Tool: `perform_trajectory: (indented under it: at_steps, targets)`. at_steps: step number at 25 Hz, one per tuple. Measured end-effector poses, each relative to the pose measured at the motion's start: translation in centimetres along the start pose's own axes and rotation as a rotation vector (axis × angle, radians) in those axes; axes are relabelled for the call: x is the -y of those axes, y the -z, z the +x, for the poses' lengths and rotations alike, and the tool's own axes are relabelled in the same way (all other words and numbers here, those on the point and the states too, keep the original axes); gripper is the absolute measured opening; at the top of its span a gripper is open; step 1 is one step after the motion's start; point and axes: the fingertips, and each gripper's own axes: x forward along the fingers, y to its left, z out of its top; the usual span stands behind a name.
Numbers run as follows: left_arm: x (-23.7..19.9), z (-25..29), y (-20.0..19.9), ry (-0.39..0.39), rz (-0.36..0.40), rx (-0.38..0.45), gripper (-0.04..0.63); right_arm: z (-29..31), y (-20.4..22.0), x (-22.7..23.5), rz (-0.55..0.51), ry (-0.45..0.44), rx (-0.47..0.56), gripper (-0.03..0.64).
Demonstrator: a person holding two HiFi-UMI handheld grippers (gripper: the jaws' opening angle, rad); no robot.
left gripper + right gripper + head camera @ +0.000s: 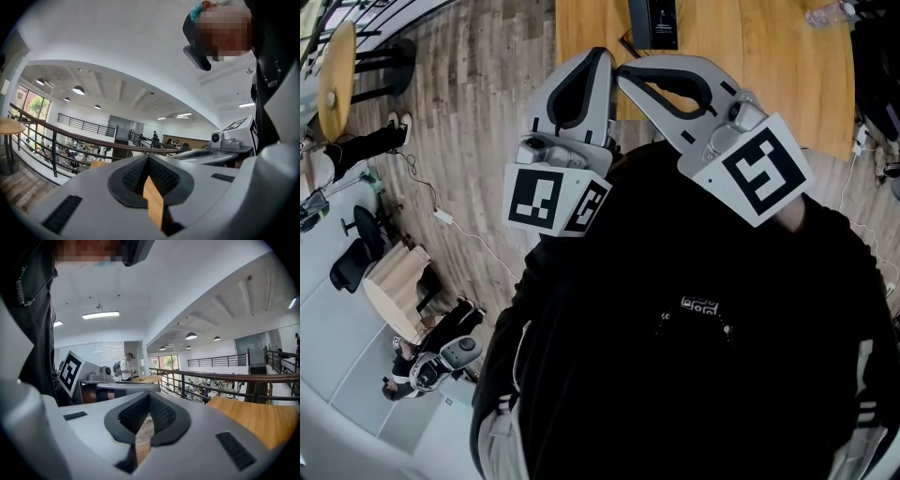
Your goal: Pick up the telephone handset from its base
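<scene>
- Two grey plastic grippers, one in each of my hands: the left gripper (600, 58) and the right gripper (625, 75). I hold them close against my black jacket (694, 375). Their tips are close together and point toward the tabletop.
- Jaws, left gripper: pressed together. The black ribbed pads (161, 176) meet at the tip, with nothing between them.
- Jaws, right gripper: also pressed together, pinching nothing. Plank floor shows through the narrow slot below the pads.
- Two white marker cubes with black square patterns: the left cube (553, 199) and the right cube (759, 169), one on each gripper.
- One tabletop of smooth, orange-brown wood (741, 66), at the top of the head view.
- One black rectangular telephone (654, 23) lying on that tabletop, ahead of both tips and well apart from them. I cannot tell the handset from the base at this size.
- One clear plastic bottle (825, 14) near the tabletop's far right.
- Floor of grey-brown wooden planks (478, 112), with one thin white cable (441, 217) trailing across it. One round wooden table (336, 80) stands at the left.
- Room: an open upper level with a white ceiling. A dark metal railing with a wooden handrail (225, 377) runs along its edge, with a lower hall beyond.
</scene>
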Motion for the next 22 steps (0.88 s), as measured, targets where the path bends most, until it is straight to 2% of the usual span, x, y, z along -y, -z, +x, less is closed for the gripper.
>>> perform_trajectory:
  at_steps: [9,12,17,22]
  targets:
    - [1.0,6.2,1.1,0.004,-0.015,-0.094,0.005,-1.4,0.5,6.1,0.099,0.006,0.015,0.018]
    - [1.8,6.7,0.5,0.017,-0.043,-0.129,0.005,-2.3,-0.2,6.5,0.140,0.016,0.004,0.018]
    - [2.6,9.4,3.6,0.031,-0.069,-0.173,0.005,-3.3,2.8,9.2,0.193,0.020,0.012,0.018]
    - [2.1,9.9,3.7,0.056,-0.125,-0.193,0.005,-3.1,2.9,9.6,0.223,0.036,-0.013,0.018]
